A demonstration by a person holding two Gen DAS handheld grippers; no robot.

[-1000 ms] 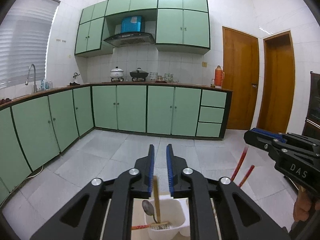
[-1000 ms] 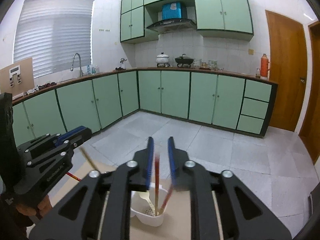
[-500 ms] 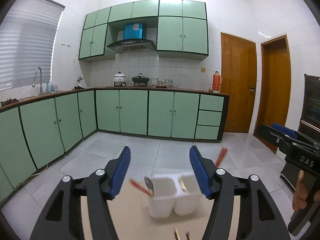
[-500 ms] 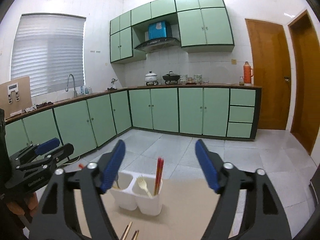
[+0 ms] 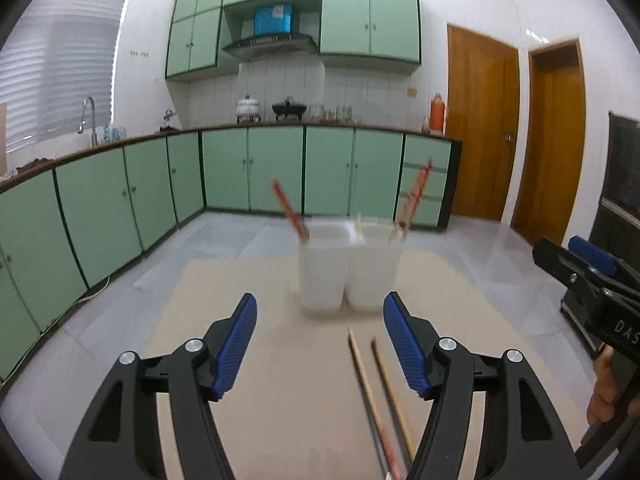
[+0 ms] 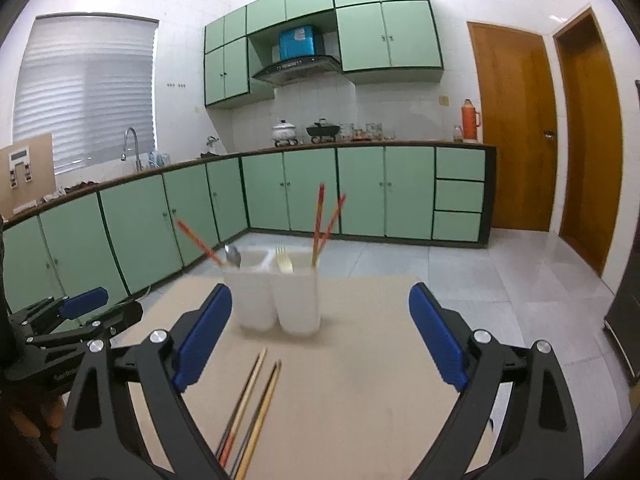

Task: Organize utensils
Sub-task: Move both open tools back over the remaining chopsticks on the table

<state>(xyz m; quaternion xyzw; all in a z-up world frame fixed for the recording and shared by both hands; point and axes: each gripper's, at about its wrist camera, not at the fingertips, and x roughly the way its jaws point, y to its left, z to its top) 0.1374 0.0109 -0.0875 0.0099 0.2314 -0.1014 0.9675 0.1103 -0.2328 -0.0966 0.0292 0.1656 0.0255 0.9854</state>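
A white two-compartment utensil holder (image 5: 349, 268) (image 6: 278, 294) stands on a beige table (image 5: 288, 380) (image 6: 360, 380). Its left compartment holds a red chopstick (image 6: 198, 242) and a spoon (image 6: 233, 256). Its right compartment holds a fork (image 6: 285, 261) and two red chopsticks (image 6: 325, 222). Two more chopsticks (image 5: 378, 396) (image 6: 250, 404) lie flat on the table in front of the holder. My left gripper (image 5: 320, 344) is open and empty, back from the holder. My right gripper (image 6: 320, 334) is open and empty too.
The table's far edge (image 6: 320, 278) lies just behind the holder. Beyond it are tiled floor (image 6: 460, 264), green cabinets (image 6: 360, 192) and two wooden doors (image 6: 516, 132). The right gripper shows at the right edge of the left wrist view (image 5: 592, 280).
Both grippers went from shut over the holder to wide open and pulled back and down. The chopsticks they held now stand in the holder. Two loose chopsticks came into view.
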